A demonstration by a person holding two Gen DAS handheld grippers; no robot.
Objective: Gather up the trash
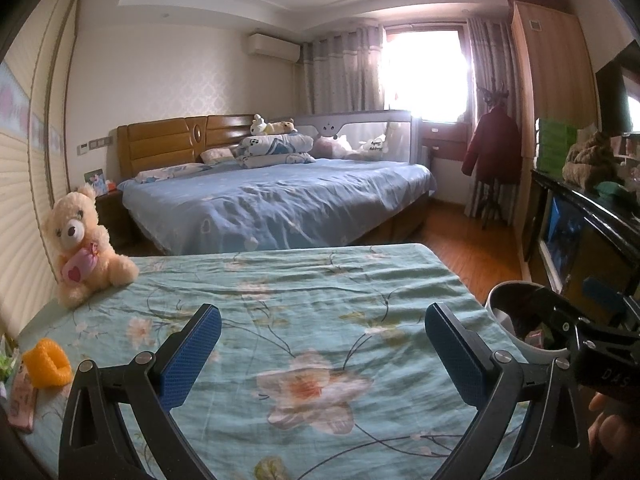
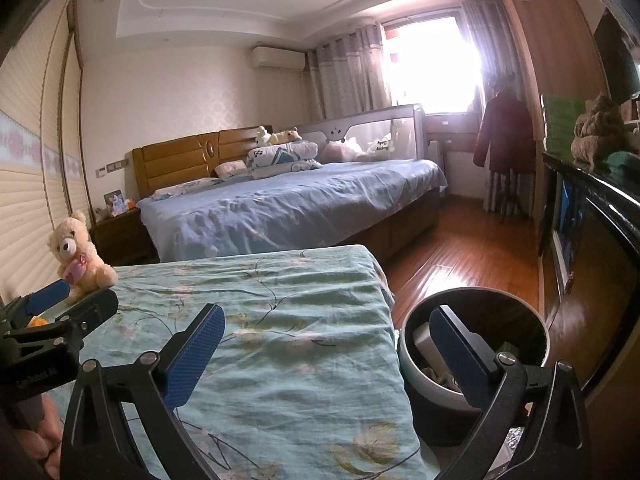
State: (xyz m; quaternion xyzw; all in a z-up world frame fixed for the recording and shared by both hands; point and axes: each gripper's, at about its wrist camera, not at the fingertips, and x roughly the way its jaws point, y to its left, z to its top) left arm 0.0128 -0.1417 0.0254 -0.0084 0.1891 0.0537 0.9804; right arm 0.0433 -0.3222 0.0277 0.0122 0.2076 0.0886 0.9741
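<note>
My left gripper (image 1: 322, 346) is open and empty above the green flowered bedsheet (image 1: 320, 292). An orange foam piece (image 1: 47, 364) and a pink wrapper (image 1: 22, 400) lie on the sheet at the far left. My right gripper (image 2: 326, 346) is open and empty, with its right finger over the round dark bin (image 2: 524, 320) beside the bed. The bin holds several pieces of trash, among them a white box (image 2: 424, 344). The bin also shows in the left wrist view (image 1: 504, 300), partly hidden by the right gripper. The left gripper shows at the left edge of the right wrist view (image 2: 52, 300).
A cream teddy bear (image 1: 82, 244) sits at the bed's far left corner. A second bed with a blue sheet (image 1: 280, 196) stands beyond. A dark cabinet (image 2: 592, 240) runs along the right wall. Wooden floor (image 2: 460, 256) lies between the beds and the cabinet.
</note>
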